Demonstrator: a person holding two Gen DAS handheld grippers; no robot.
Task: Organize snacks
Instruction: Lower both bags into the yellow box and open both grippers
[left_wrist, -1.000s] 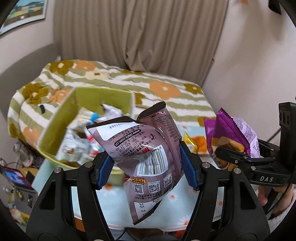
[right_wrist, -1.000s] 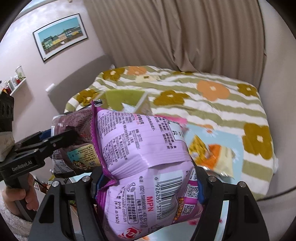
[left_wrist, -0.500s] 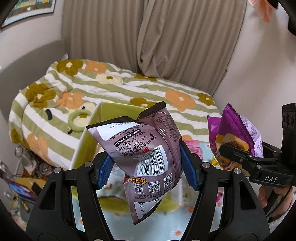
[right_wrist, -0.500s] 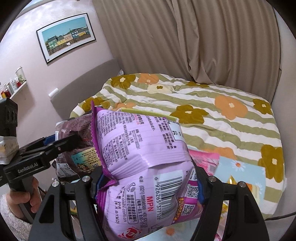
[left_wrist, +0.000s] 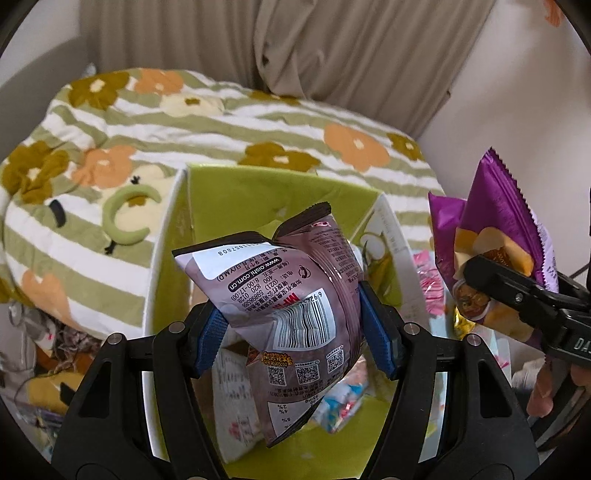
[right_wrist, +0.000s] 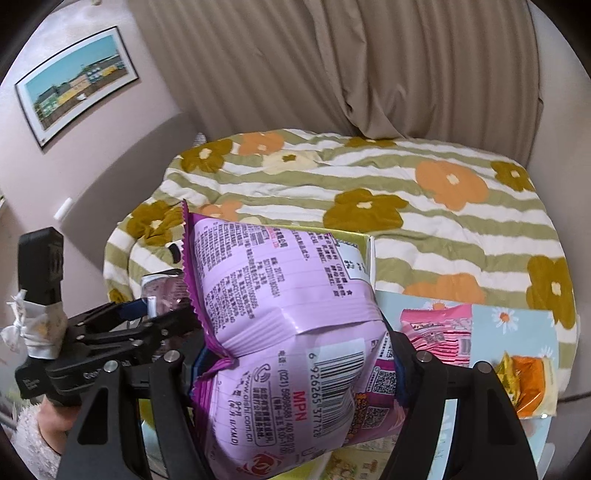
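- The green box (left_wrist: 280, 192) sits open under the left gripper (left_wrist: 299, 332), whose jaws have just been opening around the brown snack bag (left_wrist: 280, 295); dropped off-centre, it could catch the box wall and spill onto the counter (right_wrist: 517, 325).
- The right gripper (right_wrist: 295, 373), clamped on the purple snack bag (right_wrist: 280, 295), crowds alongside; the bags could collide.

Left tongs (left_wrist: 297, 326) easing, right tongs (right_wrist: 299, 363) clamped

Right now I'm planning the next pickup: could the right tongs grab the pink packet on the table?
Probably not yet. The right tongs are already shut on the purple bag; the pink packet itself lies uncovered.
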